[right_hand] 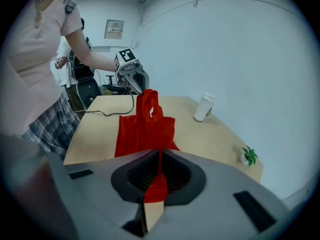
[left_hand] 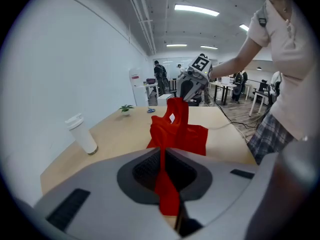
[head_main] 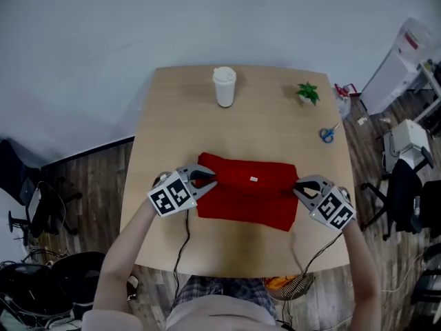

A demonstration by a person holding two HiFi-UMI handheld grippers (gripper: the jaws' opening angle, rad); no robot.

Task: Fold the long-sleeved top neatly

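Left gripper (head_main: 204,178) jaws pinch red top (head_main: 244,202); right gripper (head_main: 301,188) jaws pinch opposite end; white label (head_main: 253,179) unreadable.

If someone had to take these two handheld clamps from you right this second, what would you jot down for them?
Left gripper: shut on one end of the red long-sleeved fabric top.
Right gripper: shut on the other end.
Top: the held edge is lifted between the two grippers, and the rest drapes onto the light wooden table.
Done: the top looks gathered into a rough rectangle, with no sleeve sticking out.
Left: probably lay the held edge over, let go and smooth the fold.
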